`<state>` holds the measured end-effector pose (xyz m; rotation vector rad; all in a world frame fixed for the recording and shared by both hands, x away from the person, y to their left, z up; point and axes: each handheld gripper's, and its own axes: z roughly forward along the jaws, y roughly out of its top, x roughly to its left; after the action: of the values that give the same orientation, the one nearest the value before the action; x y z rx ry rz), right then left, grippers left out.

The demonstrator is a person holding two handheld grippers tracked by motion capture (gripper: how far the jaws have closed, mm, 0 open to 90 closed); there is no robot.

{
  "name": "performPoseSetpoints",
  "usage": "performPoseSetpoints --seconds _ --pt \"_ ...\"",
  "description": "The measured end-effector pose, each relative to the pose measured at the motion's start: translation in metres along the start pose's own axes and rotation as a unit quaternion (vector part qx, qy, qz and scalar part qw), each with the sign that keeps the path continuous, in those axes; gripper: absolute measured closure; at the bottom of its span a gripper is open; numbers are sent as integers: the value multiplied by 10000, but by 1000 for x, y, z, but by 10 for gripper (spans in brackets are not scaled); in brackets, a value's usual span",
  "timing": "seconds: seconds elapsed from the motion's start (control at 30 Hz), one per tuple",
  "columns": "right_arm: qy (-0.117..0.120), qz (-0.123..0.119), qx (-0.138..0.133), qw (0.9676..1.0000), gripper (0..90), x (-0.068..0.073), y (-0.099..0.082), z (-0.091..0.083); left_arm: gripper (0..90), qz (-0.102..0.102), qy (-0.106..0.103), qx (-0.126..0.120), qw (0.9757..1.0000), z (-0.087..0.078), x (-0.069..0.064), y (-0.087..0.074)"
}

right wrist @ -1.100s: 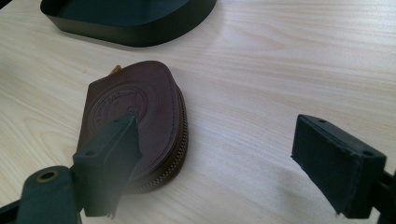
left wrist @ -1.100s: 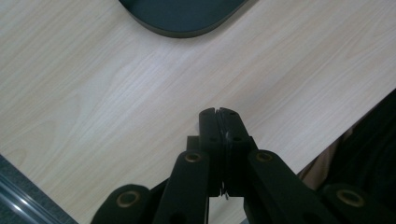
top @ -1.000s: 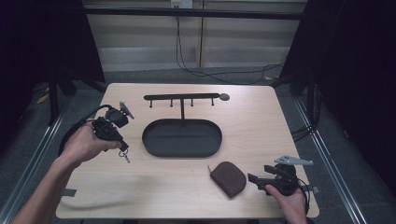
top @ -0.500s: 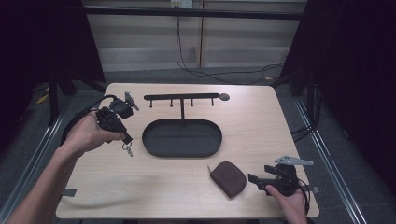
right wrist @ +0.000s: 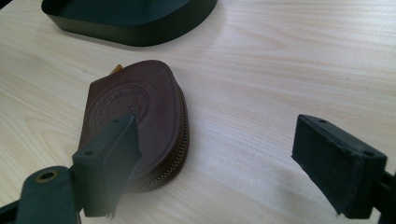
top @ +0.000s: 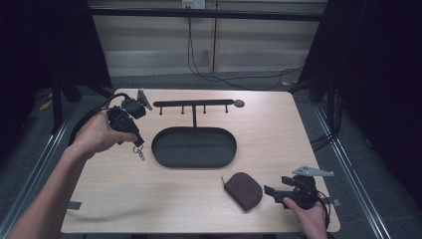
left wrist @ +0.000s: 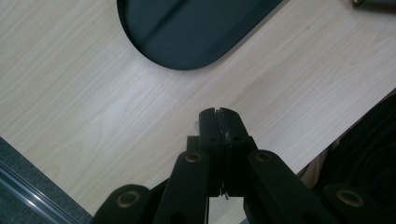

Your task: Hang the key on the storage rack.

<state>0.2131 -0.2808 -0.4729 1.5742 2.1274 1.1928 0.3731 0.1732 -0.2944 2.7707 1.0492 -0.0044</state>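
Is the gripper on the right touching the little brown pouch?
Apart. In the high view, bare wood shows between the right hand-held gripper and the brown leather zip pouch. In the right gripper view its jaws stand wide open, clamping nothing.

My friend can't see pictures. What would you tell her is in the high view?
A person's left gripper holds keys up beside a black oval tray on a wooden table. The right gripper rests open near a brown pouch, and a hook rack stands behind the tray.

bare tabletop (top: 124,194) lies open front-left – the oval tray (top: 194,147) and hook rack (top: 194,103) block the middle.
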Motion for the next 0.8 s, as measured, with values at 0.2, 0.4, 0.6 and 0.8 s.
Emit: performPoseSetpoints --seconds 0.2,0.4,0.6,0.8 --pt "17 11 1 10000 146 0 0 1 894 -73 -62 -3 10000 2 4 9" --pt "55 31 1 10000 155 -1 0 0 894 -51 -41 7 10000 -6 6 19" --pt "65 65 -5 10000 155 -1 0 0 894 -94 -37 6 9999 -10 7 33" --pt "80 60 10 9999 153 -1 0 0 894 -160 -40 2 9999 -10 9 45"
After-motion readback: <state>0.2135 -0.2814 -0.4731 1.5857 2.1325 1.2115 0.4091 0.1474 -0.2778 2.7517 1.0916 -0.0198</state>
